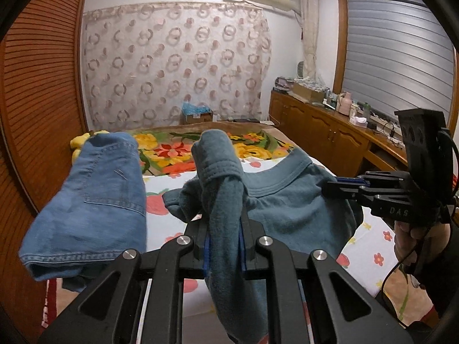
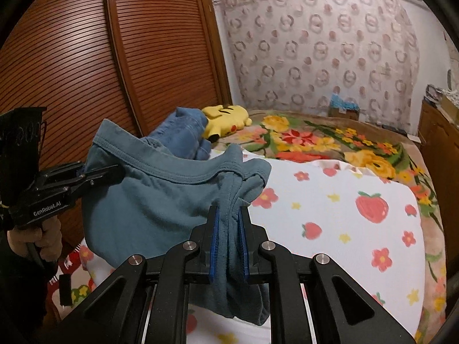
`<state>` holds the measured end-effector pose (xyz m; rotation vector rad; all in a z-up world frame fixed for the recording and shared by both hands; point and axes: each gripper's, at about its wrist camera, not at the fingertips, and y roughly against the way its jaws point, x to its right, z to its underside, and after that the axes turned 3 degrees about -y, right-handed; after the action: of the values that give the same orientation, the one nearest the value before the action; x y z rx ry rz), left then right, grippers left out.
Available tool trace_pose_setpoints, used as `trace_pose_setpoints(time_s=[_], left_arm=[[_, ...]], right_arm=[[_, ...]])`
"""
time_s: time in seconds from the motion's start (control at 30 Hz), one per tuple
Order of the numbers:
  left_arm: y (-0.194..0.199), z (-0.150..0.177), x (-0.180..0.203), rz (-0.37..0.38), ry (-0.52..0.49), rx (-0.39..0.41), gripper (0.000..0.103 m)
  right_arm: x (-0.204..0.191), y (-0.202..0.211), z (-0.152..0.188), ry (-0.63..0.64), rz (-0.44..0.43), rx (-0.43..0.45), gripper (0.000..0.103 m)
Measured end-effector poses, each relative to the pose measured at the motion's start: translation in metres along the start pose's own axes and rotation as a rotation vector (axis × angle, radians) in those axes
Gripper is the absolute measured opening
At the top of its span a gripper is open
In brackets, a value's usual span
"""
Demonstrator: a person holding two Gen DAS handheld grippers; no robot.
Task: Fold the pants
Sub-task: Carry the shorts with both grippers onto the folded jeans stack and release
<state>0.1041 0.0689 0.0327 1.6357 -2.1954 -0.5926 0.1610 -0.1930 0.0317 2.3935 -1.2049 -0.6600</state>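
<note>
Nearest, the left gripper [image 1: 225, 235] is clamped tight on a bunched edge of the teal pants [image 1: 287, 209], and the right gripper [image 2: 229, 246] pinches the opposite side of the waistband, so the one garment hangs lifted between the two above the strawberry-print sheet [image 2: 330, 220]. Beside it one pair of denim shorts [image 1: 94, 197] lies on the bed. Farther back rest one yellow plush toy [image 2: 226, 119] and the floral blanket [image 2: 315, 140]. Beyond the bed one cardboard box [image 1: 198, 116] holds something blue and crumpled that I cannot identify
</note>
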Motion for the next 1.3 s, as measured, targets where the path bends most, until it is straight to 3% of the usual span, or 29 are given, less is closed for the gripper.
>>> trace_pose_setpoints(time_s=[0.37, 0.83, 1.3], left_arm=[[0.019, 0.004, -0.03, -0.075, 0.046, 0.063, 0.015], [0.037, 0.004, -0.106, -0.208, 0.183, 0.165, 0.015], [0.005, 0.009, -0.161, -0.312, 0.29, 0.118, 0.015]], right_arm=[[-0.005, -0.036, -0.024, 0.081, -0.052, 0.015, 0.013], [-0.019, -0.106, -0.081, 0.201, -0.148, 0.034, 0.013], [-0.056, -0.199, -0.132, 0.389, -0.126, 0.002, 0.013]])
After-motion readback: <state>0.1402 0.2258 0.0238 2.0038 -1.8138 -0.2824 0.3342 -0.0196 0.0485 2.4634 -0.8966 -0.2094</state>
